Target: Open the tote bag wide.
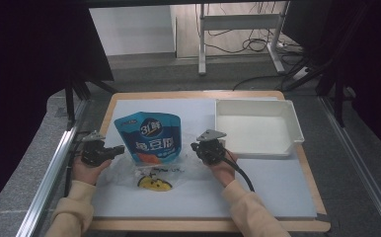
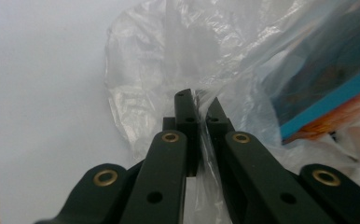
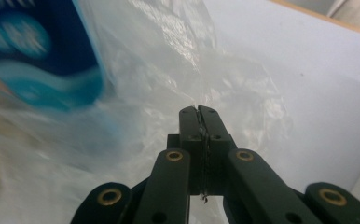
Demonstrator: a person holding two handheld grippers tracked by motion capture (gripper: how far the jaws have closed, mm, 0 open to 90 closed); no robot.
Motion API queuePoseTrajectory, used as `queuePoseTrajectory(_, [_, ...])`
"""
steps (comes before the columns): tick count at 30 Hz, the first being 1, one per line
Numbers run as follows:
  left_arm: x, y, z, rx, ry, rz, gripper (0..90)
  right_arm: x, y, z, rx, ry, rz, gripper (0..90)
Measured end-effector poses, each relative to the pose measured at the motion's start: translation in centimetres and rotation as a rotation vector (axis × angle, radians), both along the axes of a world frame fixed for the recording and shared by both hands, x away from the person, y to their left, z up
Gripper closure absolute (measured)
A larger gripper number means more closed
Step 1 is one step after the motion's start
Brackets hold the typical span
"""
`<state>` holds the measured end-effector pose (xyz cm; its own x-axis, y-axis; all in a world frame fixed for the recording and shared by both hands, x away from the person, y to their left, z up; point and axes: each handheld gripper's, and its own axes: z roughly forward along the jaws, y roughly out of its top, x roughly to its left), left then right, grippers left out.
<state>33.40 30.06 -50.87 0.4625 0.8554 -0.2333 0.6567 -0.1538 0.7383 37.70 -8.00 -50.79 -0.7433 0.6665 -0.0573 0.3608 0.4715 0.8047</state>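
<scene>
High view: we hold the clear bag from both sides, left gripper and right gripper flanking the blue pouch standing inside, presumably to keep the mouth open. Left gripper view: jaws pinch film. Right gripper view: jaws pressed on film, pouch beside.

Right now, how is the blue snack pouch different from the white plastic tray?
The blue printed snack pouch is soft, colourful and sits inside the clear plastic bag; the white plastic tray is stiff, plain and has nothing in it. The pouch is at the table's middle, the tray at the right. Both rest on the pale grey mat.
</scene>
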Motion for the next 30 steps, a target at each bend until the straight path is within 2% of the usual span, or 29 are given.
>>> queuePoseTrajectory(1, [0.2, 0.0, -0.2, 0.005, 0.005, 0.002, 89.0, 0.2, 0.3, -0.6, -0.023, 0.006, -0.008, 88.3])
queuePoseTrajectory(7, [1.1, -0.1, -1.5, -0.001, 0.047, 0.004, 89.0, 0.8, 0.6, -1.8, -0.043, 0.028, -0.019, 88.3])
queuePoseTrajectory(8, [1.2, -0.3, -1.8, 0.026, 0.054, 0.002, 89.0, 1.0, 0.6, -2.1, -0.051, 0.037, -0.022, 88.3])
queuePoseTrajectory(14, [1.4, -0.7, -2.8, 0.035, 0.082, -0.003, 89.0, 1.2, 0.6, -2.9, -0.076, 0.061, -0.035, 88.3])
queuePoseTrajectory(21, [1.6, -0.7, -3.7, 0.036, 0.107, -0.003, 88.8, 1.2, 0.7, -2.9, -0.077, 0.062, -0.037, 88.2])
queuePoseTrajectory(30, [1.5, -0.8, -3.8, 0.038, 0.101, -0.006, 88.4, 1.4, 0.4, -2.9, -0.052, 0.088, -0.028, 86.1])
